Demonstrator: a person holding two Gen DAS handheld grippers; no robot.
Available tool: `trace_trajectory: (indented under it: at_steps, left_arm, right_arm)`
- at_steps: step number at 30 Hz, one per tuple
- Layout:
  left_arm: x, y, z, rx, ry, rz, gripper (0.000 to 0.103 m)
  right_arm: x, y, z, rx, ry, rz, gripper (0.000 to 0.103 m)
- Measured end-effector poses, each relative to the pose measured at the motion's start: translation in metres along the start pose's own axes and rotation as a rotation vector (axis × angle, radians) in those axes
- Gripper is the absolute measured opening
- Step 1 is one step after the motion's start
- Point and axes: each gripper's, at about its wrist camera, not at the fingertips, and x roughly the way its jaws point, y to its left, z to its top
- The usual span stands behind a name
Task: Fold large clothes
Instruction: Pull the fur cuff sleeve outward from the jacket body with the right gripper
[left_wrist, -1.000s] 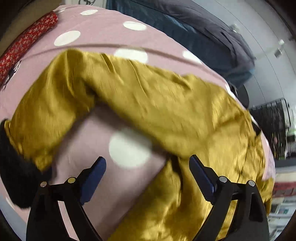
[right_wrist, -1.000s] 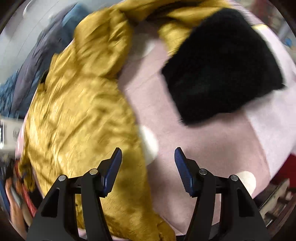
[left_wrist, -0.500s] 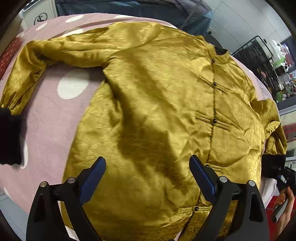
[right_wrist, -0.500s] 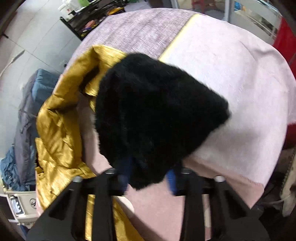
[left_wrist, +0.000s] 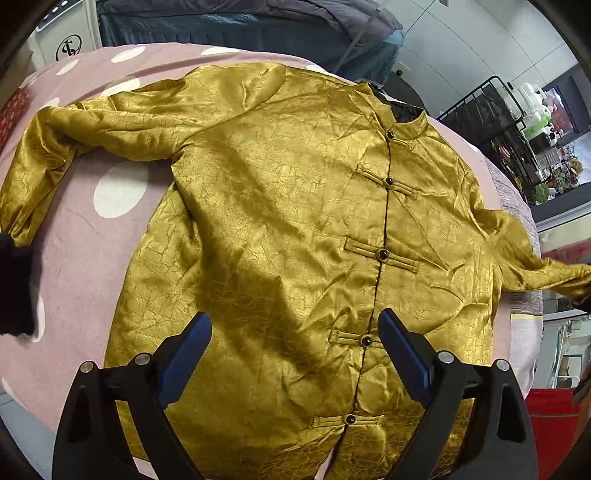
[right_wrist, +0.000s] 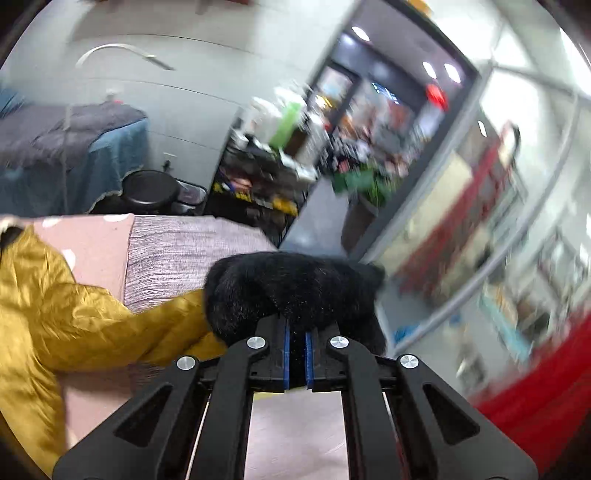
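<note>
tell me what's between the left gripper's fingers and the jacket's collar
Only the gold jacket itself: its front panel and knot buttons run up to the collar, in the left wrist view.

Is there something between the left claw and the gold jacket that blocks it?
Nothing visible does. The left claw hangs open directly above the gold jacket, which lies spread on the dotted pink cover, with only empty air between the claw and the fabric.

The right gripper (right_wrist: 295, 334) has its jaws pinched on a black furry cuff (right_wrist: 291, 291), having just been closing on it. The gold sleeve (right_wrist: 110, 321) runs left from the cuff to the jacket at the left edge. Beneath lies a pink dotted cover (right_wrist: 99, 240) beside a grey knit cloth (right_wrist: 177, 251). The room behind is blurred.
</note>
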Motion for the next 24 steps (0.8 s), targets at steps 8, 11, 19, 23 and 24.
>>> trace_trajectory:
  at_steps: [8,11,19,23,24]
  left_arm:
    - [0.006,0.003,-0.018,0.003,0.052,0.012,0.089]
    - [0.006,0.004,-0.019,0.011,0.059,0.026,0.089]
    - [0.006,-0.015,-0.012,0.051,0.058,0.014,0.089]
    - [0.004,-0.030,-0.012,0.081,0.052,-0.002,0.089]
    - [0.004,-0.033,-0.013,0.092,0.053,-0.002,0.089]
  right_arm:
    - [0.037,0.033,-0.118,-0.287,0.274,0.114,0.006]
    - [0.047,0.028,-0.178,-0.159,0.448,0.145,0.007]
    - [0.016,-0.005,-0.192,0.233,0.449,0.109,0.075]
    - [0.017,-0.034,-0.186,0.597,0.483,0.222,0.076]
    - [0.020,-0.044,-0.186,0.723,0.493,0.266,0.076]
